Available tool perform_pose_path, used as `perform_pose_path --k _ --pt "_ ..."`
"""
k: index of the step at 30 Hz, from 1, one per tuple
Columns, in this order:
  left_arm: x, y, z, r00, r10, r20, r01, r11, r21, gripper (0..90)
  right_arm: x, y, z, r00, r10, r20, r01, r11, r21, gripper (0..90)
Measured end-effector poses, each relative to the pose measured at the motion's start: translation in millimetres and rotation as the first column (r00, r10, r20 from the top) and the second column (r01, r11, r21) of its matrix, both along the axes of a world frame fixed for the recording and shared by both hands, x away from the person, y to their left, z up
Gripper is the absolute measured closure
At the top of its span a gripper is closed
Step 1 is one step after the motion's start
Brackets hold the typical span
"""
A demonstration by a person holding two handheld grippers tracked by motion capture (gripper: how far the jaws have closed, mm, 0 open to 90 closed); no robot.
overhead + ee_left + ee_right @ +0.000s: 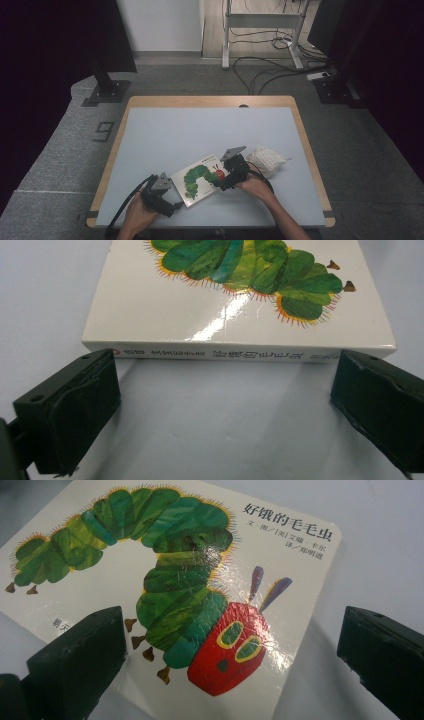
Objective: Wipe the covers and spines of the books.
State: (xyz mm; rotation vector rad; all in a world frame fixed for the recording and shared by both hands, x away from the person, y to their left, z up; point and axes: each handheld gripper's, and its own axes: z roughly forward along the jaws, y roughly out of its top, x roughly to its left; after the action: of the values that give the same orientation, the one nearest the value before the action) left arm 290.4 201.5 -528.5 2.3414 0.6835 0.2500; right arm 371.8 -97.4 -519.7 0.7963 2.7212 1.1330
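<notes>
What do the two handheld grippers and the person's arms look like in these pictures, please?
Both the left gripper and the right gripper are black, boxy tools, each topped by a grey three-cornered plate. A black cable trails from each. Their jaws are thick, blocky black pads with small holes near the tips. The forearms are bare, with no sleeves in sight.

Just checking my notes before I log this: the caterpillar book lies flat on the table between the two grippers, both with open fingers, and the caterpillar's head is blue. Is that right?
Not quite: the caterpillar's head is red, with yellow-green eyes, as the right gripper view shows. The rest holds: the book lies flat on the table between the left gripper and the right gripper, both with open fingers.
</notes>
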Motion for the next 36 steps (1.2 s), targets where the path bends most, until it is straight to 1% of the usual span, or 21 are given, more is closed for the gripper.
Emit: perform_pose_path --k 4,7,11,14,16,18,19,22,25,31,36 --pt "0.1 -0.3 -0.1 1.0 -0.003 0.0 0.003 1.0 0.0 0.0 5.6 1.5 -3.3 0.9996 -0.005 -0.027 0.006 1.0 0.012 0.0" --pt "0.1 -0.3 -0.1 1.0 -0.004 0.0 0.004 1.0 0.0 0.0 9.7 4.7 -5.5 0.999 -0.005 -0.045 0.007 0.999 0.032 0.0" --pt "0.2 -0.3 -0.1 1.0 -0.004 -0.001 0.004 1.0 0.001 0.0 10.7 9.1 -6.3 0.9989 0.003 -0.047 -0.001 0.999 0.043 0.0" --pt "0.3 -0.2 -0.1 1.0 -0.004 -0.003 0.004 1.0 0.0 0.0 10.6 10.2 -5.5 0.9982 0.008 -0.059 -0.006 0.999 0.047 0.0" --pt "0.5 -0.2 -0.1 1.0 -0.005 -0.004 0.005 1.0 0.0 0.0 11.8 9.6 -5.0 0.9966 0.0 -0.083 0.006 0.998 0.066 0.0" --pt "0.5 -0.2 -0.2 1.0 -0.005 -0.005 0.005 1.0 -0.002 0.0 12.7 8.5 -4.5 0.9957 -0.008 -0.092 0.016 0.996 0.09 0.0" --pt "0.6 -0.2 -0.2 1.0 -0.006 -0.005 0.006 1.0 -0.002 0.0 12.7 8.3 -3.8 0.9967 -0.006 -0.081 0.014 0.995 0.099 0.1" --pt "0.5 -0.2 -0.2 1.0 -0.005 -0.005 0.005 1.0 -0.001 0.0 11.1 8.7 0.2 0.9978 -0.01 -0.065 0.016 0.995 0.101 0.0" --pt "0.5 -0.2 -0.2 1.0 -0.006 -0.005 0.006 1.0 -0.002 0.0 10.3 6.9 5.1 0.9975 -0.016 -0.069 0.024 0.992 0.125 0.1" --pt "0.5 -0.2 -0.2 1.0 -0.005 -0.005 0.005 1.0 -0.001 0.0 8.9 2.7 12.5 0.9967 -0.029 -0.076 0.042 0.983 0.18 0.6" --pt "0.5 -0.2 -0.2 1.0 -0.005 -0.005 0.005 1.0 -0.001 0.0 5.3 0.4 17.2 0.9968 -0.03 -0.075 0.043 0.981 0.188 0.8"
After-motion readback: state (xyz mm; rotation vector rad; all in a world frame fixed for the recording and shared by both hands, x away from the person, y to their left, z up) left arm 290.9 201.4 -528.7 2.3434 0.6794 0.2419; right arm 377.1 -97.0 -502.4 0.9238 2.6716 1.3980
